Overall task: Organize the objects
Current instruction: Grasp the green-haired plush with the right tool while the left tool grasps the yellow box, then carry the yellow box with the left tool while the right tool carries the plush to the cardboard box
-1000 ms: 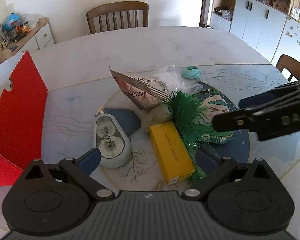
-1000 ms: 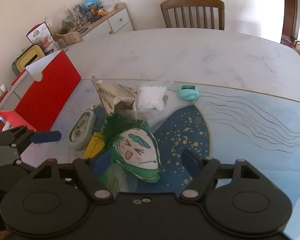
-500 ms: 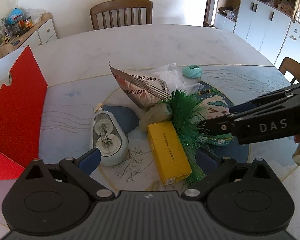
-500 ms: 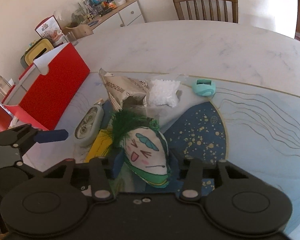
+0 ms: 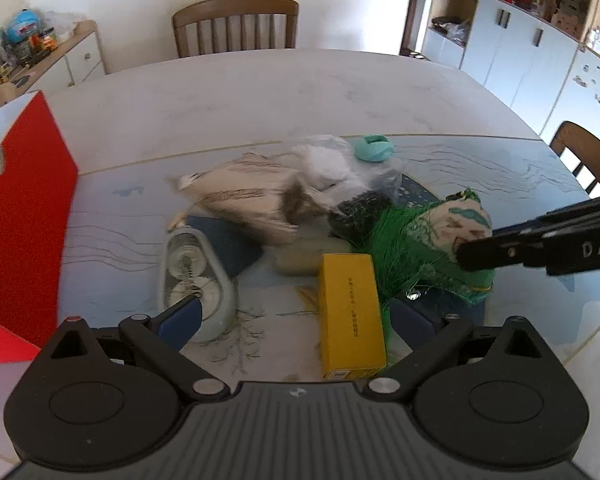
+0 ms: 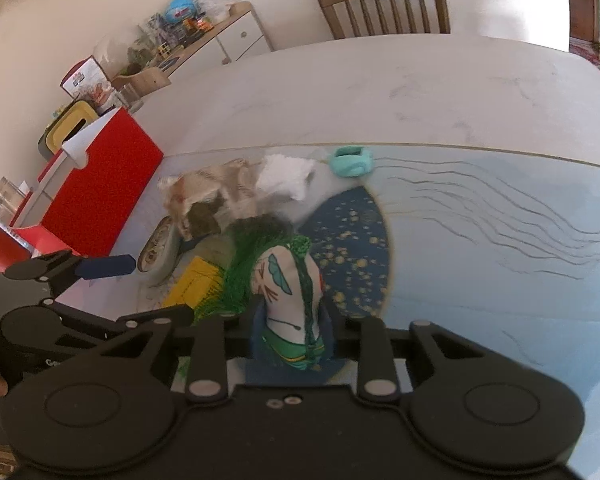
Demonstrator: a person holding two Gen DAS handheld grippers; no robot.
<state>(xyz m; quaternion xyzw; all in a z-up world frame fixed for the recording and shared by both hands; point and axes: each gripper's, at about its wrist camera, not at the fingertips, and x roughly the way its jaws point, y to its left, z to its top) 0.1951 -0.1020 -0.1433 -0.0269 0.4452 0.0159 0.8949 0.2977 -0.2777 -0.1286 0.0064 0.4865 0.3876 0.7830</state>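
jaws of the right gripper (image 6: 290, 334) have just closed onto the doll (image 6: 290, 300) (grasp looks made); left gripper (image 5: 296, 316) gapes empty beside the yellow box (image 5: 350, 312).

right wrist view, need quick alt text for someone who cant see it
The right gripper is clamped on a green-haired cloth doll over a blue patterned mat. A yellow box, snack bag and red box lie left.

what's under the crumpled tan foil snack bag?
The crumpled tan foil snack bag lies over a dark blue flat piece and a pale beige lump, both partly showing. Anything else beneath is covered, and the bag is blurred.
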